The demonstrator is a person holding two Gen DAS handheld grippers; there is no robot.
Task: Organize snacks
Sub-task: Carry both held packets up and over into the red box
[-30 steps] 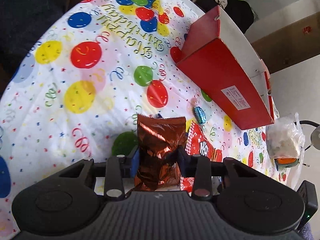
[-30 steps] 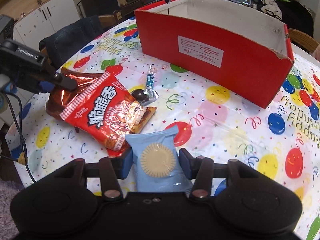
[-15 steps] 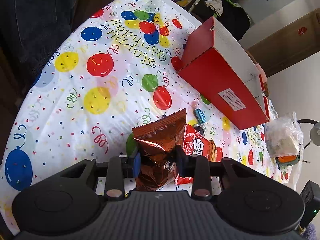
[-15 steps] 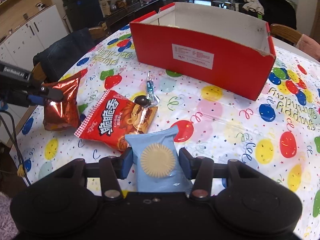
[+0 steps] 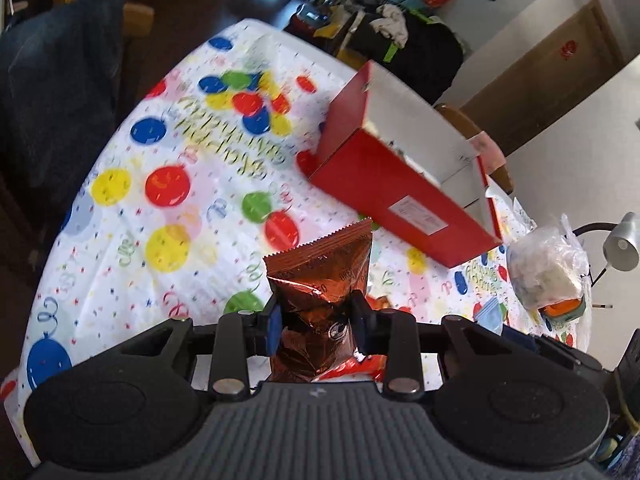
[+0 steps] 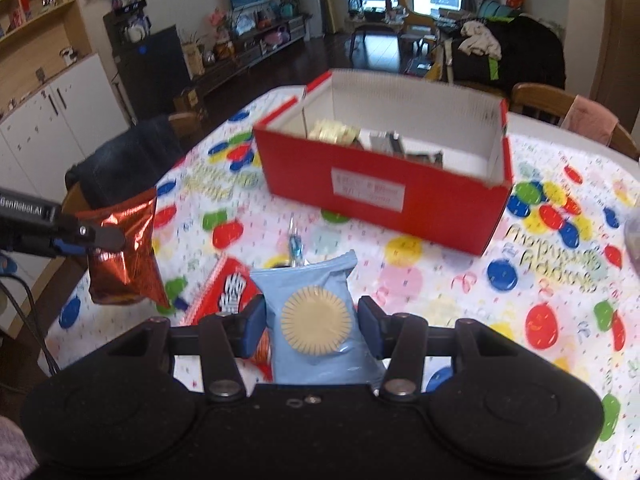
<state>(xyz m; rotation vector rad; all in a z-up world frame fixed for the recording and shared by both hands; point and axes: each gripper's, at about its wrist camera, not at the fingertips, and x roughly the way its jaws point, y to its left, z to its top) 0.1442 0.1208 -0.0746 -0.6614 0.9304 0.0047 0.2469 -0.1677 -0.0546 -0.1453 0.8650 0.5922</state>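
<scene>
Left gripper (image 5: 316, 326) clamped on a crinkled copper-brown foil snack packet (image 5: 320, 280), held above the balloon-print tablecloth (image 5: 120, 240). Right gripper (image 6: 312, 326) clamped on a pale-blue biscuit packet (image 6: 316, 300) showing a round cream biscuit. Beyond, far side: open red box (image 6: 380, 184), snacks inside.

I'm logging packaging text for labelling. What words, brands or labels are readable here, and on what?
"GenRobot.AI": left gripper body, first letters cut off.
"OREO": copper foil packet, faint.
"Happy Birthday": tablecloth, blurred.
White label on red box: unreadable.
Red snack bag lettering: unreadable.

Copper foil packet (image 5: 320, 276), red box (image 6: 384, 196), balloon-print tablecloth (image 5: 160, 200).
</scene>
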